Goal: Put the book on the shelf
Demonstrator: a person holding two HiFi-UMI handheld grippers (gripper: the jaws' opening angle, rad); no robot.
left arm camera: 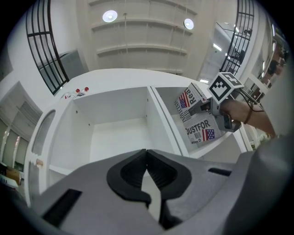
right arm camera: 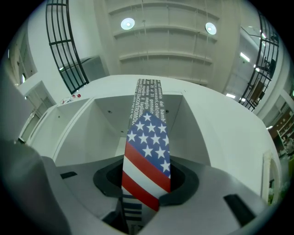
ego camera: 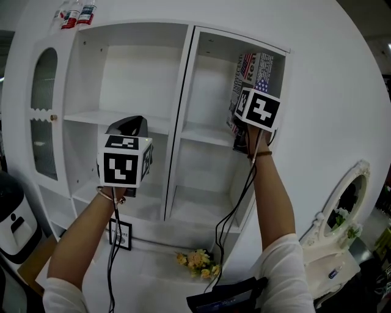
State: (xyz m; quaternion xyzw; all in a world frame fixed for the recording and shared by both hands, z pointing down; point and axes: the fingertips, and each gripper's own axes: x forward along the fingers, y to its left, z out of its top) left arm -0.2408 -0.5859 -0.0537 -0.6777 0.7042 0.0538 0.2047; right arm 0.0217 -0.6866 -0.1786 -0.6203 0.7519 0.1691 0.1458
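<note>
The book point(ego camera: 250, 70), printed like a newspaper with a stars-and-stripes flag on it, stands upright and slightly tilted inside the upper right compartment of the white shelf unit point(ego camera: 201, 134). My right gripper point(ego camera: 247, 125) is shut on its lower end. In the right gripper view the book's spine point(right arm camera: 147, 156) rises between the jaws of my right gripper point(right arm camera: 146, 183). The left gripper view shows the book point(left arm camera: 198, 121) near the shelf board; whether it touches I cannot tell. My left gripper point(ego camera: 129, 125) is held up before the left compartment, shut and holding nothing point(left arm camera: 147, 158).
A vertical divider point(ego camera: 180, 116) separates the two columns of compartments. Small bottles point(ego camera: 73, 15) stand on top of the unit, and an arched glass door point(ego camera: 44, 116) is at its left. Below are a small framed sign point(ego camera: 120, 234), yellow flowers point(ego camera: 198, 261) and an ornate mirror point(ego camera: 345, 205).
</note>
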